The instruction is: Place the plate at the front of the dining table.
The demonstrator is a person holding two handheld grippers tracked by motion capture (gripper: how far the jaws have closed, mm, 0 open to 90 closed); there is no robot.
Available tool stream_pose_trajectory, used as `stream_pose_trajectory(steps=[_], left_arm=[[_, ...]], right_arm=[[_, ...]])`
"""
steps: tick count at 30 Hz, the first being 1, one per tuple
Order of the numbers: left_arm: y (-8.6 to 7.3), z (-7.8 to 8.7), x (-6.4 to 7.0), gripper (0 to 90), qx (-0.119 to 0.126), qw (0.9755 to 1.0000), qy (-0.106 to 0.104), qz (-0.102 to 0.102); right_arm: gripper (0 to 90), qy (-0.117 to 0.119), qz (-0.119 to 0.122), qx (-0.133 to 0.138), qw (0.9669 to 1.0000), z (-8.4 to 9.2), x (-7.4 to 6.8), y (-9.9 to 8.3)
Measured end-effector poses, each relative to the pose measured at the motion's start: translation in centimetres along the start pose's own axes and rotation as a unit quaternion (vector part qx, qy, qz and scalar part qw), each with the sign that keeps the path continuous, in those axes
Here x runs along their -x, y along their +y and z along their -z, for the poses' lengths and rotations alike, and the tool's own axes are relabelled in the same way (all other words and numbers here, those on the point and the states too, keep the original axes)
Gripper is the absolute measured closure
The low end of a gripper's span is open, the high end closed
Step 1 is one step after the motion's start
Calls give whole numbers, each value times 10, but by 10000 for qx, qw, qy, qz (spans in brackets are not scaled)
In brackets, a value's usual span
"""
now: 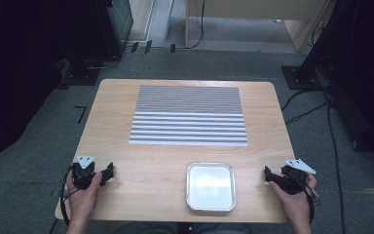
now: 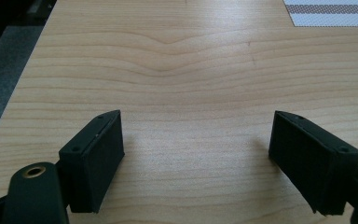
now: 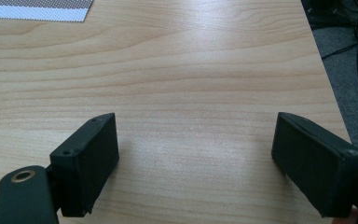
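We have the wooden desk [image 1: 126,195] before us, and on its far half lies the striped mat [image 1: 188,115], long axis running left to right, well apart from both hands. Nearer, close to the front edge and right of centre, sits the square metal tray [image 1: 211,185], empty and flat. Our left gripper [image 1: 108,173] rests at the front left corner, our right gripper [image 1: 268,176] at the front right edge; both point inward, toward the tray between them. In the gripper views each pair of jaws stands spread wide over bare wood, holding nothing. We judge the tray nearer the right gripper, lying to its left, so that hand has the shorter reach.
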State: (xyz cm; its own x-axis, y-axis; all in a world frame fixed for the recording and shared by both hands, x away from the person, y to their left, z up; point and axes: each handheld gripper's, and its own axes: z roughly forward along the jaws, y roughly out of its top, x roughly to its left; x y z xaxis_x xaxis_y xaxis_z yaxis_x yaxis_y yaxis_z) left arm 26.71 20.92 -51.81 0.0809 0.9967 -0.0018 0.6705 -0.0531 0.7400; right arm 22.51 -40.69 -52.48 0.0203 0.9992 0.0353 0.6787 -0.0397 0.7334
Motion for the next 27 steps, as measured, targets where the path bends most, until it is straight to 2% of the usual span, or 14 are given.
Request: stream_pose_trajectory(steps=[5, 9, 12, 18, 27], left_arm=[[0, 1, -1, 176, -34, 10000, -35, -35], [0, 2, -1, 167, -91, 9999, 58, 47], [1, 3, 0, 165, -124, 9998, 81, 99], [3, 7, 5, 165, -13, 9998, 58, 200], [5, 14, 21, 166, 111, 9999, -41, 39]], right_arm=[[143, -6, 7, -5, 10000, 0, 0, 0], [144, 7, -1, 7, 10000, 1, 1, -1], [152, 9, -104, -3, 9999, 3, 3, -1], [158, -18, -225, 84, 9997, 8, 1, 1], [172, 23, -207, 283, 9994, 18, -11, 6]])
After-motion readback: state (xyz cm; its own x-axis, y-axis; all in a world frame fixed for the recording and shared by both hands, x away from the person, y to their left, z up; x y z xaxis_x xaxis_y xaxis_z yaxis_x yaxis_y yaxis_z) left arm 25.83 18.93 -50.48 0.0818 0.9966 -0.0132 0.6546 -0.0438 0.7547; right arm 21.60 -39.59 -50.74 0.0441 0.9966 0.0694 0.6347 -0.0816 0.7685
